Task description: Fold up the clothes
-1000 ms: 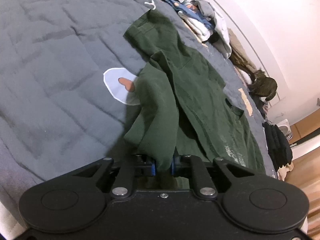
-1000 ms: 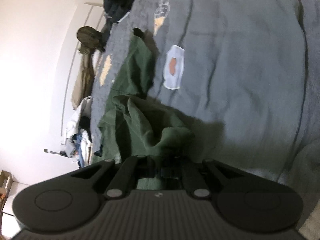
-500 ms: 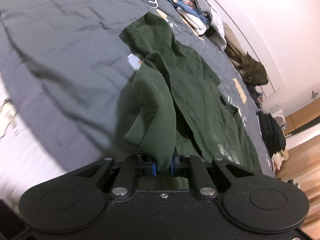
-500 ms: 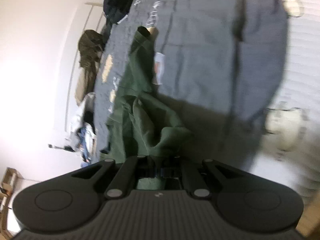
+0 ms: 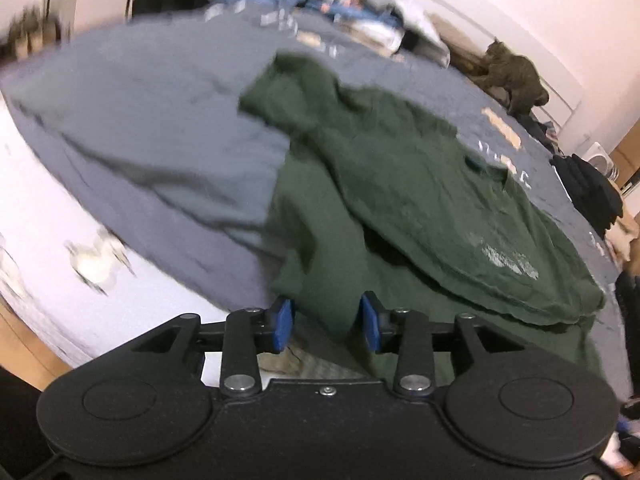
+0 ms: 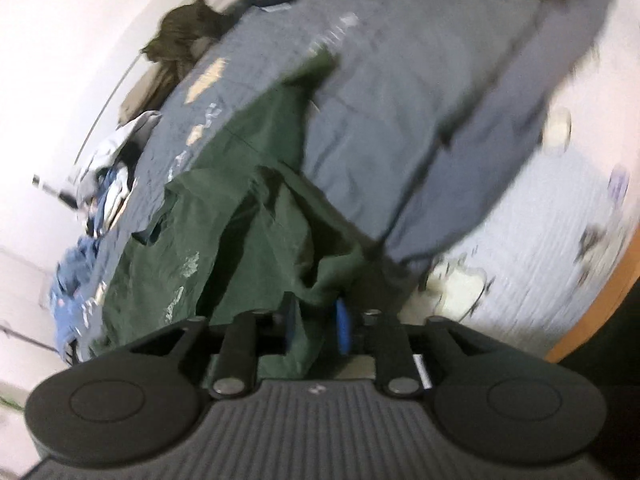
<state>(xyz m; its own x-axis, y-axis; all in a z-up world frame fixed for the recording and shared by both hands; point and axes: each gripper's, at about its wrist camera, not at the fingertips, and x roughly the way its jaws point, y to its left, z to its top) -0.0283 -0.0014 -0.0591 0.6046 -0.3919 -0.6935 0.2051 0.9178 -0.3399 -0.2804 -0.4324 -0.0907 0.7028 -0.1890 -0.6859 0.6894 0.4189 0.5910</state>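
Note:
A dark green T-shirt (image 5: 420, 184) lies crumpled on the grey quilt (image 5: 140, 128), with its near edge drawn to the bed's edge. A fold of it hangs between the blue pads (image 5: 282, 326) of my left gripper (image 5: 326, 326). Those jaws are opening, and a gap shows beside the cloth. In the right wrist view the T-shirt (image 6: 240, 216) runs away across the quilt (image 6: 400, 120). Another bunched edge sits between the jaws of my right gripper (image 6: 316, 324), which are opening too and no longer pinch it.
White mattress side (image 5: 60, 248) drops below the quilt's edge, with wooden floor under it. A pile of blue and white clothes (image 5: 360, 20), an olive garment (image 5: 512, 76) and black folded clothes (image 5: 588, 192) line the far side by the wall.
Both grippers were shut on the shirt's edge and now their jaws have parted. Both views pulled back toward the bed's edge and rolled, dragging the shirt along.

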